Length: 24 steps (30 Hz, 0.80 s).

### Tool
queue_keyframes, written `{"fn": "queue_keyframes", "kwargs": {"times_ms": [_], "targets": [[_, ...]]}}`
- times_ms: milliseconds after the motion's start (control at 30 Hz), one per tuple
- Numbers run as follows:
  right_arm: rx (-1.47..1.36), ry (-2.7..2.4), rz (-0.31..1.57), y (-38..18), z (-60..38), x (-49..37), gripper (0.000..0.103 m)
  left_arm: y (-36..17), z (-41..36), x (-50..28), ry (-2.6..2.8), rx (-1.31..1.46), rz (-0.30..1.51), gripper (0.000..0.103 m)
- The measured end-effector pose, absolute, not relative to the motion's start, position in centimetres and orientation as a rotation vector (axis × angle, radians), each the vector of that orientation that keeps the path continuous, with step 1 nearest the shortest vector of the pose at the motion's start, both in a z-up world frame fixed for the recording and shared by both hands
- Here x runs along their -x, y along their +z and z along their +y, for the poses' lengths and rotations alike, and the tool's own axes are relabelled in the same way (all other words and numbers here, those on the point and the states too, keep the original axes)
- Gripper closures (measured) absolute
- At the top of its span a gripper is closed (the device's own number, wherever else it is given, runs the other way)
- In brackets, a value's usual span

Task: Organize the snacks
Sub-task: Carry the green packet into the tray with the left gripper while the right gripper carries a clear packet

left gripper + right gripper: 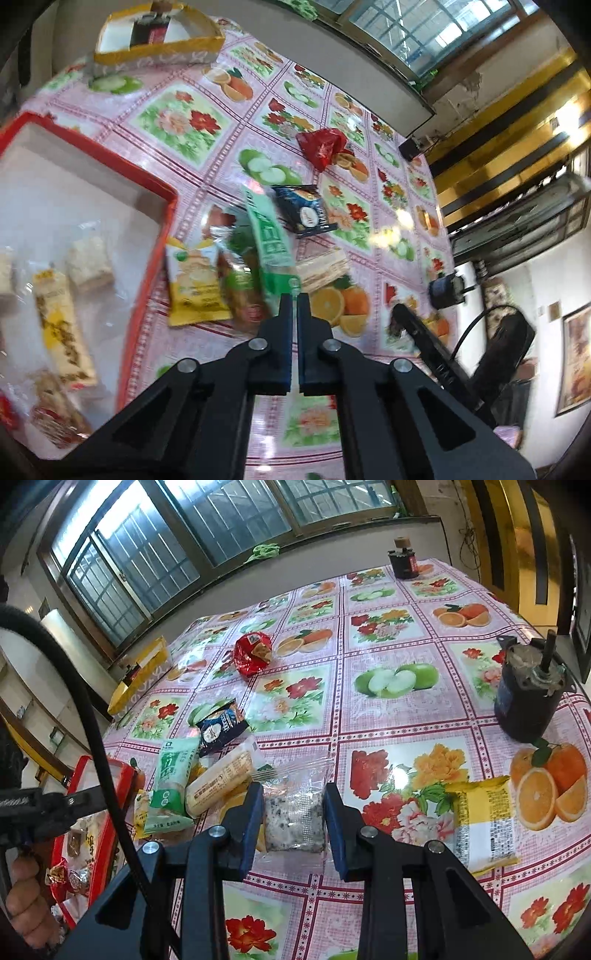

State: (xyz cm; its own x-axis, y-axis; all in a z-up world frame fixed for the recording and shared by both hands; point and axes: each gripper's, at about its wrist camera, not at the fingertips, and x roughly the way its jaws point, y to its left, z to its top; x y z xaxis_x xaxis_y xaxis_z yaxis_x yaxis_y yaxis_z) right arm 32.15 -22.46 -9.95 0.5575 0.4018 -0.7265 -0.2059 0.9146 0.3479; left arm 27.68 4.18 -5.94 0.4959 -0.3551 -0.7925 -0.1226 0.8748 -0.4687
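Observation:
My left gripper (294,295) is shut, its fingertips pinching the near edge of a green snack packet (269,236) that stands up over the pile beside the red box (147,192). The same green packet (171,786) shows in the right wrist view. My right gripper (294,816) is shut on a clear-wrapped white speckled bar (295,812), one pad on each side of it, low over the tablecloth. A yellow packet (195,284) and a brown-green packet (240,291) lie under the green one. A long wafer roll (221,779) lies just left of the bar.
The red box holds several wrapped snacks. A yellow box (159,48) sits at the far table edge. A red packet (253,653), a blue packet (219,731) and a yellow packet (484,823) lie loose. Dark cylinders (528,701) (402,563) stand on the right. A hand (26,897) is at the left.

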Motion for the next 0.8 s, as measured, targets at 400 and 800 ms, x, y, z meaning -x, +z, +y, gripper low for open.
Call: {"fn": "queue_keyframes", "kwargs": {"times_ms": [400, 800], "targets": [[-0.229, 0.335, 0.959, -11.0, -22.4, -32.5, 0.07, -9.3, 1.4, -32.6, 0.0, 0.353, 1.101, 0.045], [-0.204, 0.343, 0.957, -10.9, -21.9, -32.3, 0.07, -10.2, 0.2, -33.2, 0.029, 0.284, 1.104, 0.079]]}}
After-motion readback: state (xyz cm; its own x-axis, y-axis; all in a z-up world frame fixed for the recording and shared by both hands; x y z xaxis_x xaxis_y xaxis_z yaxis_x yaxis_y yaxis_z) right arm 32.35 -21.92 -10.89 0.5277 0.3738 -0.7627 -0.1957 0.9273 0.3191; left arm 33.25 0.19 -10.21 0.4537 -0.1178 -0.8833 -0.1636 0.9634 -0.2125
